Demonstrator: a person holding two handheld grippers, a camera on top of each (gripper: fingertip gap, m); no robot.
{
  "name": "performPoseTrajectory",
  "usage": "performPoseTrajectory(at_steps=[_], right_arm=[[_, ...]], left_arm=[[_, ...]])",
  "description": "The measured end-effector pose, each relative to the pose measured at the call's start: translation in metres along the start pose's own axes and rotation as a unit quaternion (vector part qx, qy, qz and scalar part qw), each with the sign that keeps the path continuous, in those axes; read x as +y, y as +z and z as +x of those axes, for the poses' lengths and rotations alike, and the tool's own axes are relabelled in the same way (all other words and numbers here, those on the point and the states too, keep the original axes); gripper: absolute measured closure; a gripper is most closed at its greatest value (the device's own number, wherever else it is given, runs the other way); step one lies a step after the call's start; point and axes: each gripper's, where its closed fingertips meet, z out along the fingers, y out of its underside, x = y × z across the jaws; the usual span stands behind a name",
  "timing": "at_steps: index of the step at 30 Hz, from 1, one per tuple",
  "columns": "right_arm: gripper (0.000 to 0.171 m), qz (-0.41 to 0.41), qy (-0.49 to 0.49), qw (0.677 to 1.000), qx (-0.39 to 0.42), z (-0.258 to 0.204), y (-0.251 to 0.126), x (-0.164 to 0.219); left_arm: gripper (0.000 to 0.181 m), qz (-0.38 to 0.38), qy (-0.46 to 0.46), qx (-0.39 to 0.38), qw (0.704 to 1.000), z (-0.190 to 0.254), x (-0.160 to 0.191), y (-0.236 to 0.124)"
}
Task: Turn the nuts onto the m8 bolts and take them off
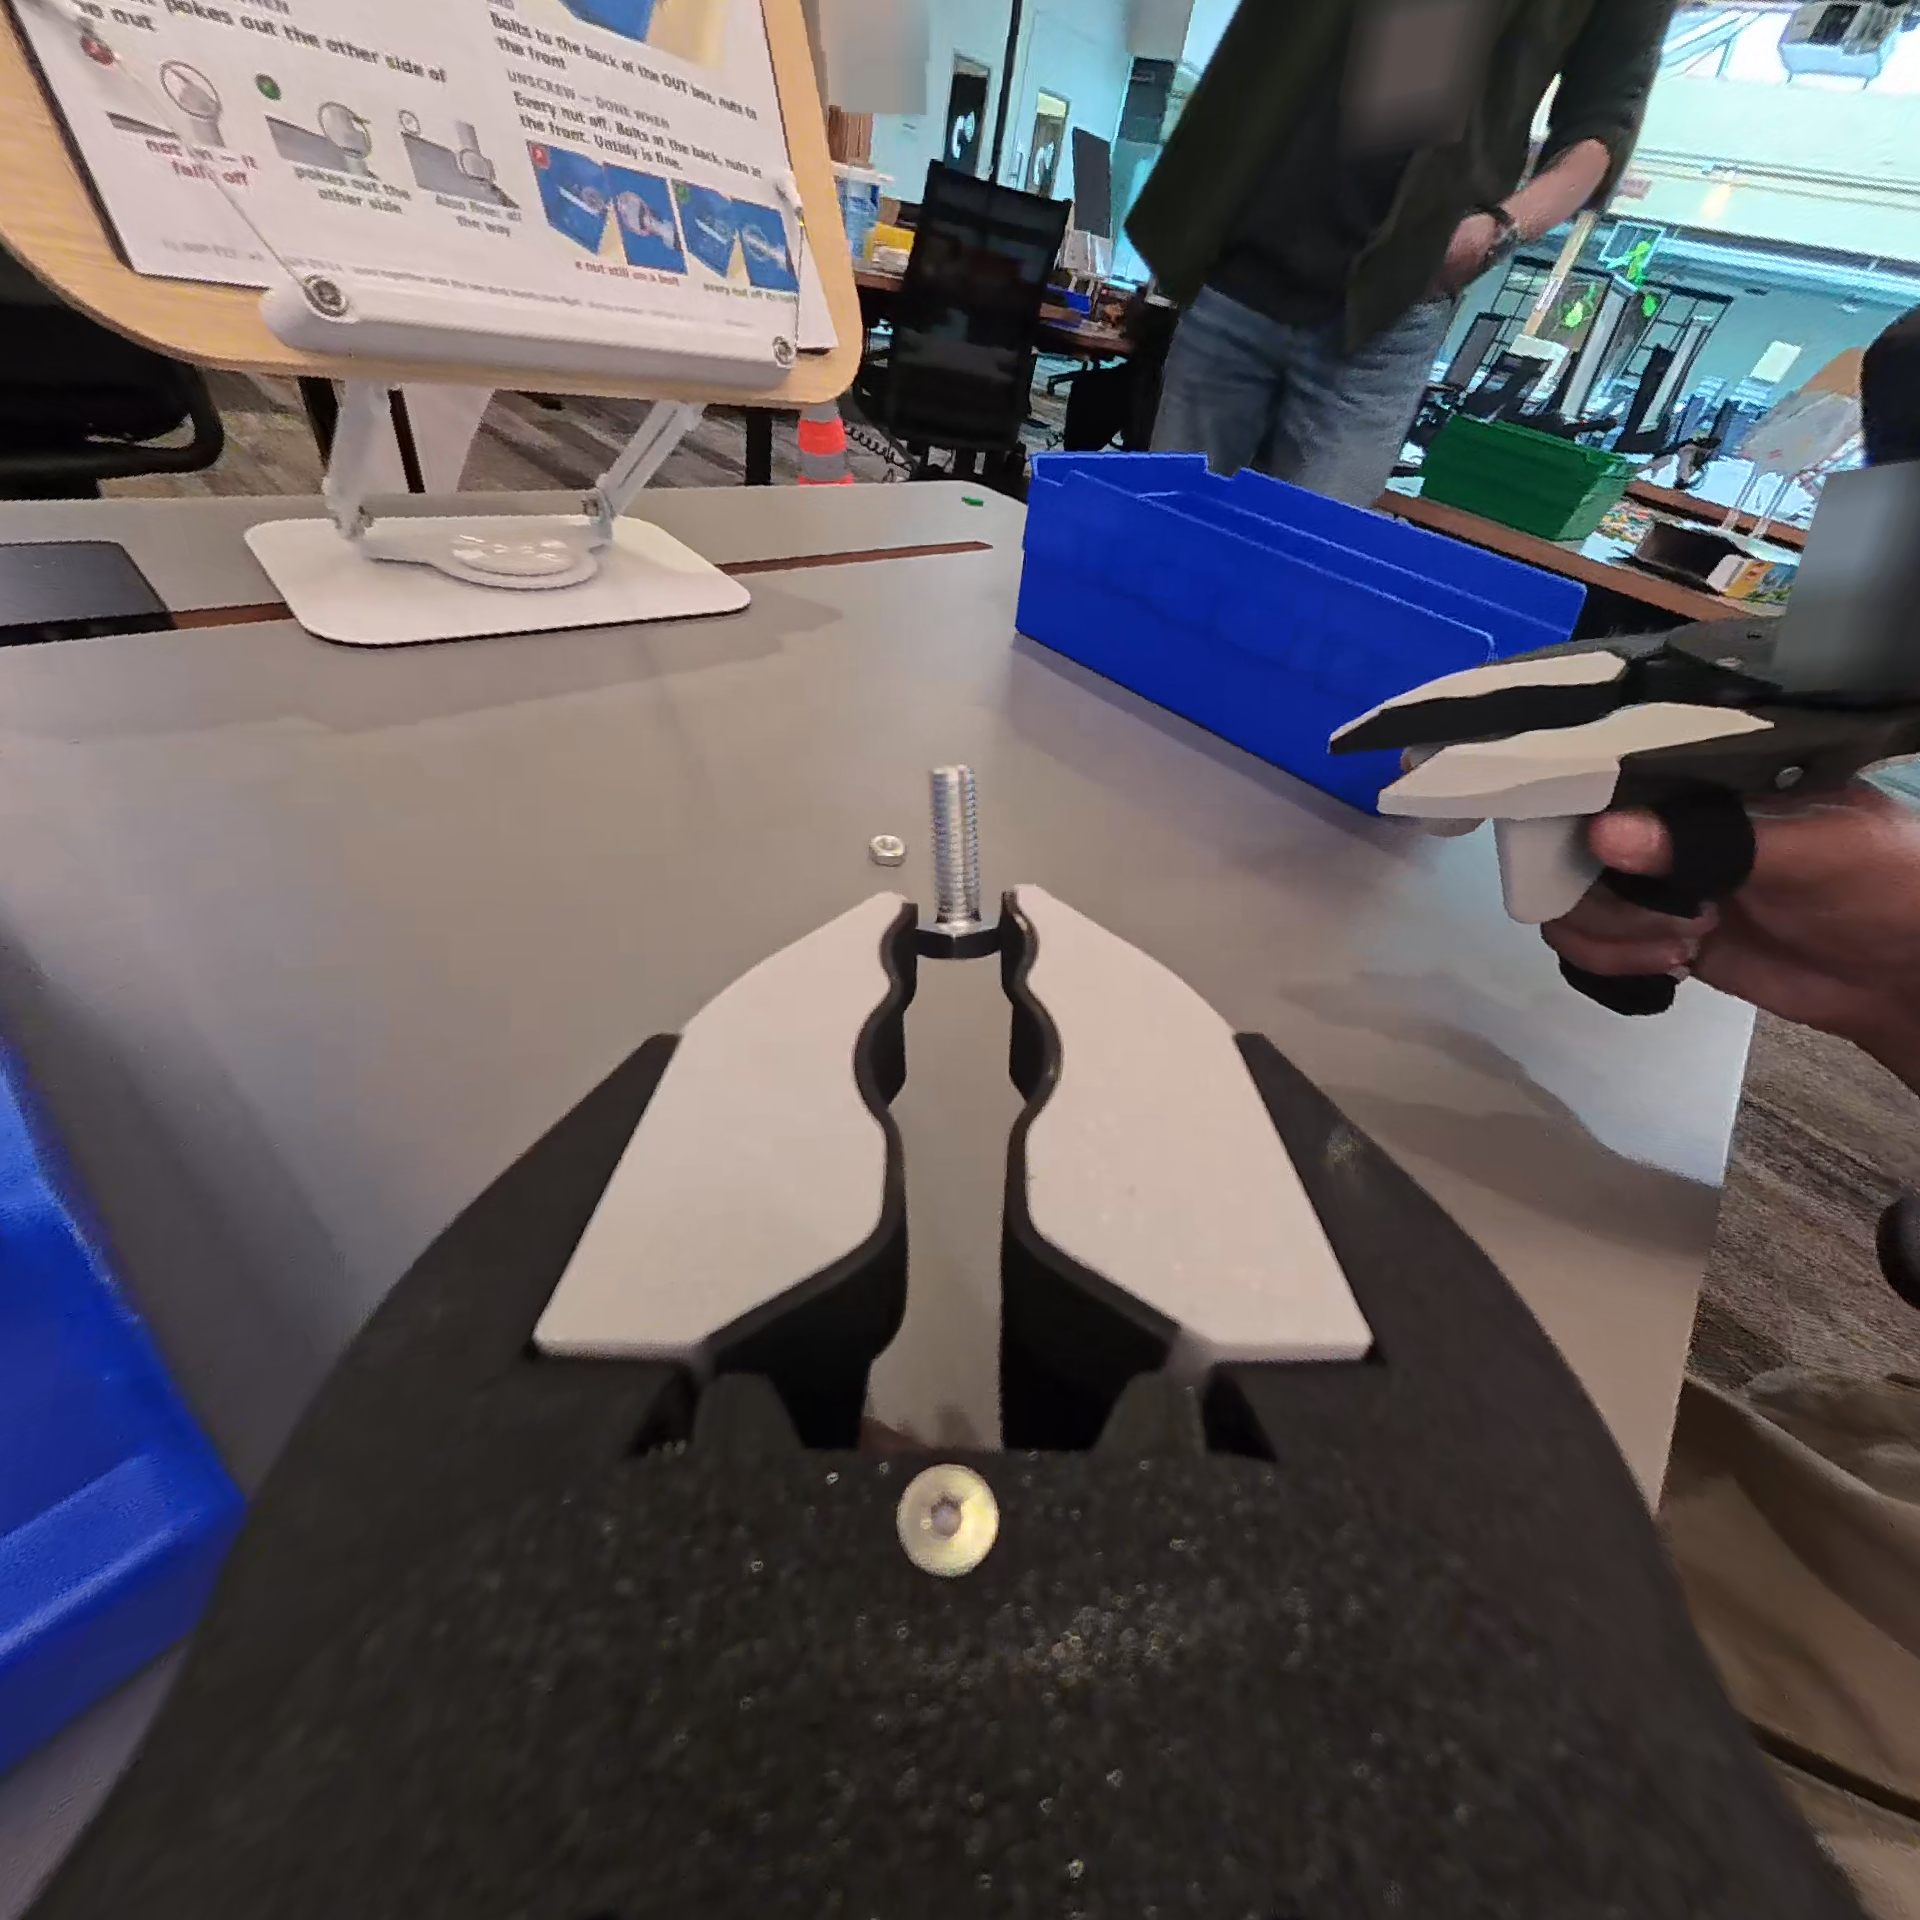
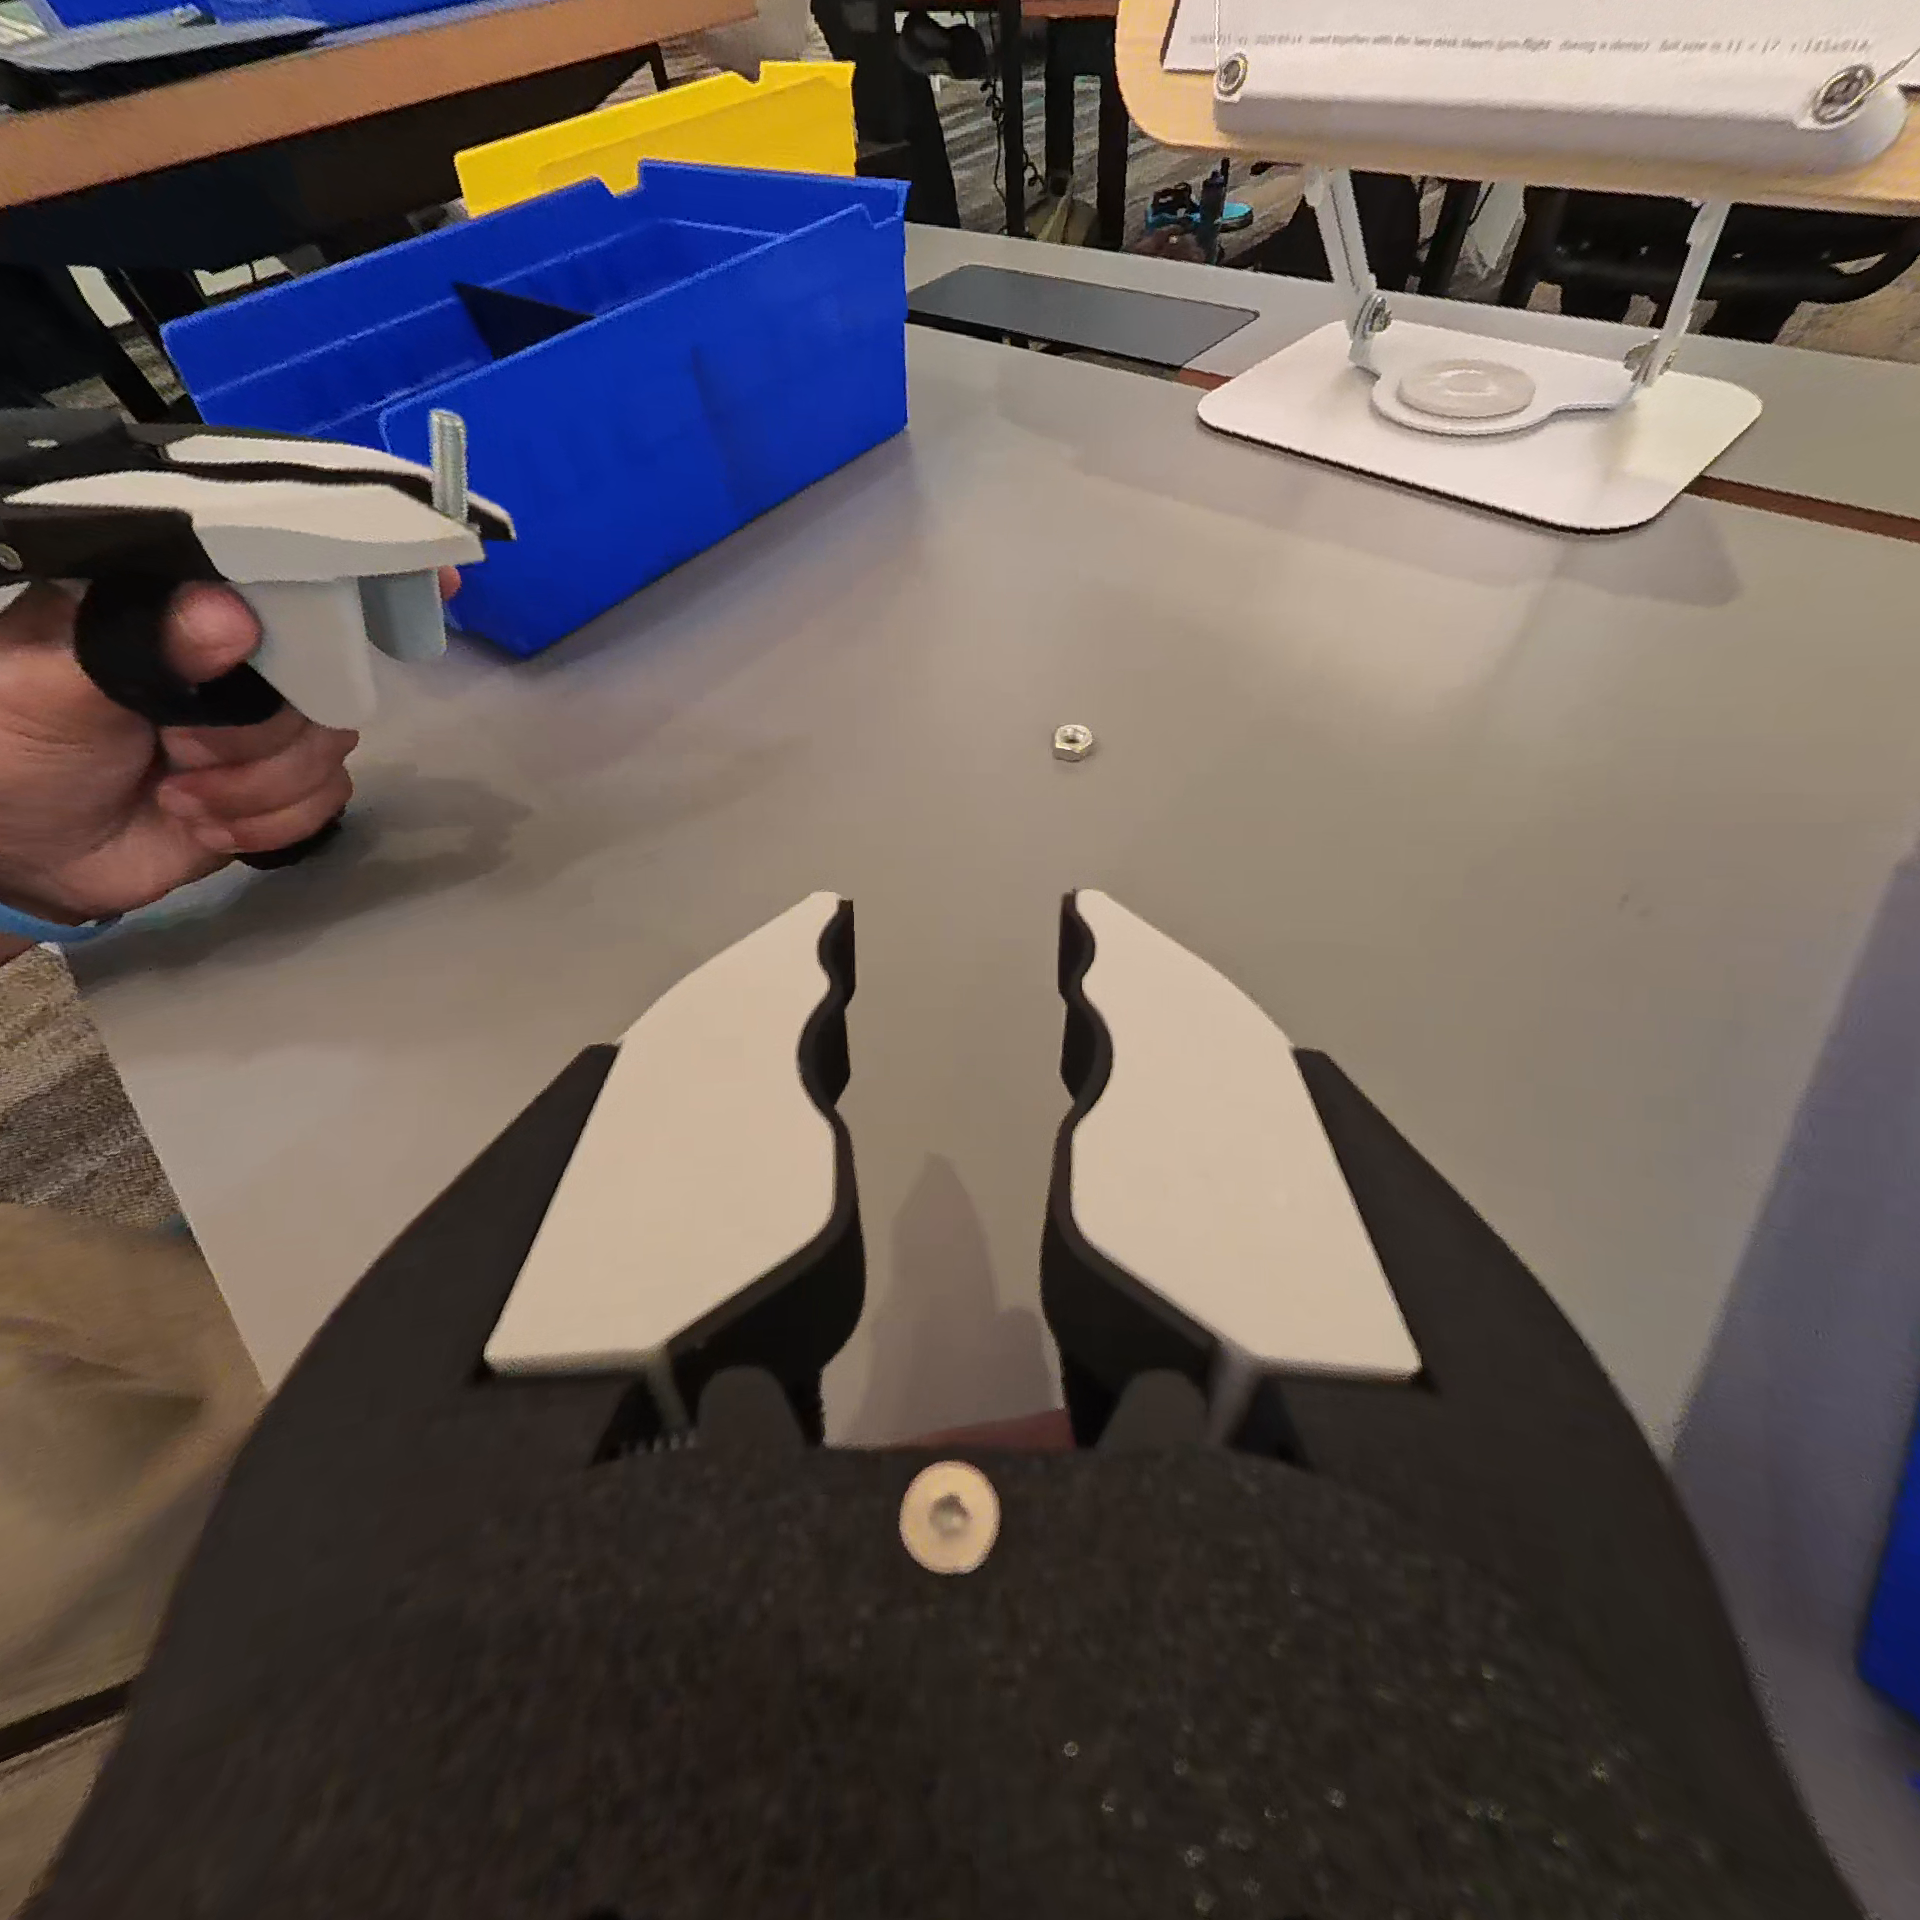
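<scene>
The left hand-held gripper point(image 1: 954, 920) is clamped on the head of a bolt point(image 1: 954, 847), pinching it between its fingertips so the threaded shank stands upright above them. In the right wrist view the same left hand-held gripper point(image 2: 473, 514) appears at the left edge, held by a hand point(image 2: 135, 769) above the counter point(image 2: 1351, 831), with the bolt point(image 2: 449, 462) sticking up from its tips just in front of a blue bin point(image 2: 644, 436). The right hand-held gripper point(image 2: 956, 914) has its fingers parted with nothing between them, pointing out over the grey surface. A single nut point(image 2: 1072, 742) lies loose on the counter ahead of it, well apart from both tools; in the left wrist view that nut point(image 1: 885, 849) shows just left of the bolt's shank. There the right hand-held gripper point(image 1: 1371, 769) comes in from the right, gripped by a hand point(image 1: 1766, 914), near a second blue bin point(image 1: 1268, 613). A white stand point(image 1: 499, 582) carrying an instruction sheet sits at the far side of the counter. The first bin seems to have a dark divider inside, though its contents are hard to make out. A yellow bin point(image 2: 665, 130) shows behind it.
</scene>
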Motion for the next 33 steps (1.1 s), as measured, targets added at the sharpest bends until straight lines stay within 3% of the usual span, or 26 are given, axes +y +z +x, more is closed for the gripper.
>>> performPoseTrajectory(at_steps=[13, 19, 23, 28, 33], right_arm=[[0.134, -0.017, -0.020, 1.000, 0.015, 0.004, 0.005, -0.004], [0.119, -0.038, 0.021, 0.999, 0.003, 0.008, 0.013, 0.003], [0.114, -0.081, -0.022, 0.996, 0.010, 0.018, 0.030, 0.002], [0.124, -0.166, -0.083, 0.982, 0.027, 0.043, 0.072, 0.006], [0.132, -0.232, -0.110, 0.966, -0.018, 0.037, 0.116, 0.013]], left_arm=[[0.166, -0.005, 0.008, -0.001, 1.000, -0.002, 0.000, 0.002], [0.166, -0.009, 0.006, 0.002, 1.000, -0.004, 0.001, 0.004], [0.166, -0.021, 0.029, 0.002, 0.999, -0.008, -0.001, 0.007], [0.166, -0.028, 0.041, 0.007, 0.999, -0.011, -0.010, 0.020], [0.166, -0.036, 0.058, 0.022, 0.997, -0.001, -0.005, 0.026]])
